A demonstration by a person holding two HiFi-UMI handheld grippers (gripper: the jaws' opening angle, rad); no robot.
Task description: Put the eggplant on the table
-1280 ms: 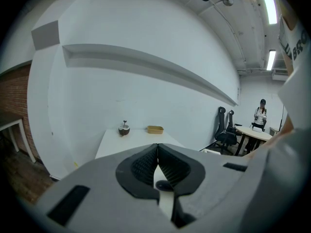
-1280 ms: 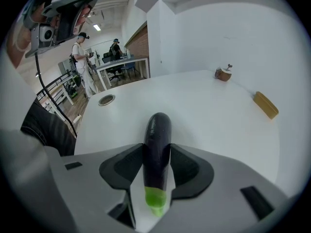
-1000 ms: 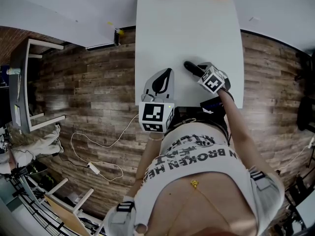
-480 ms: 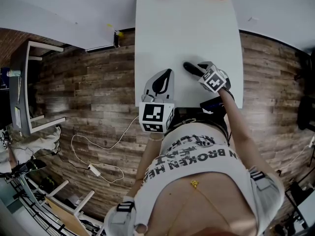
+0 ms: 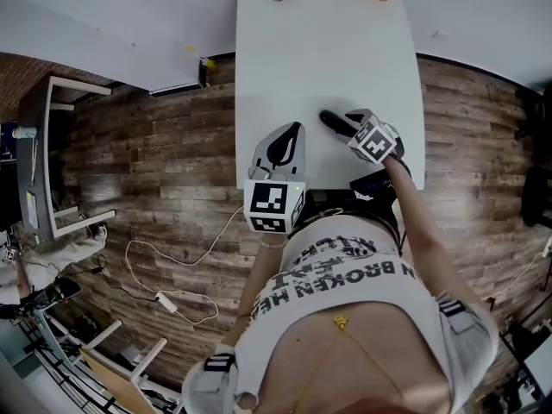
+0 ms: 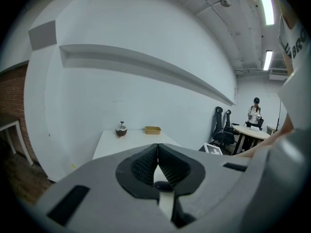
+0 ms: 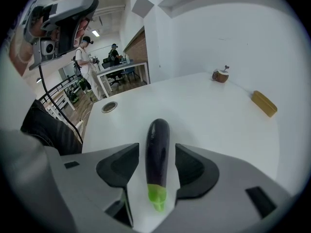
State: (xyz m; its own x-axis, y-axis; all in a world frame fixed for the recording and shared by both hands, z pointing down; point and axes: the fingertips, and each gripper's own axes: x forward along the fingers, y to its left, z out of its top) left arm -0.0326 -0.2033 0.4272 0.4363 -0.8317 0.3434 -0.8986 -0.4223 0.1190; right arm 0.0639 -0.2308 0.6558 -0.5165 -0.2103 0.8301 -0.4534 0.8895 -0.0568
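My right gripper (image 5: pixel 351 128) points down at the white table (image 7: pixel 218 120), its jaws opening. The dark purple eggplant (image 7: pixel 157 147) lies lengthwise between them on the tabletop, with a gap on each side and its green stem end nearest the gripper. My left gripper (image 6: pixel 157 152) is closed on nothing.

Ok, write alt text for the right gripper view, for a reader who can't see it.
An eggplant lies on a white table between the opening jaws of the right gripper, with a gap on each side and its green stem end nearest the camera. A yellow tray and a small brown object sit at the table's far end.
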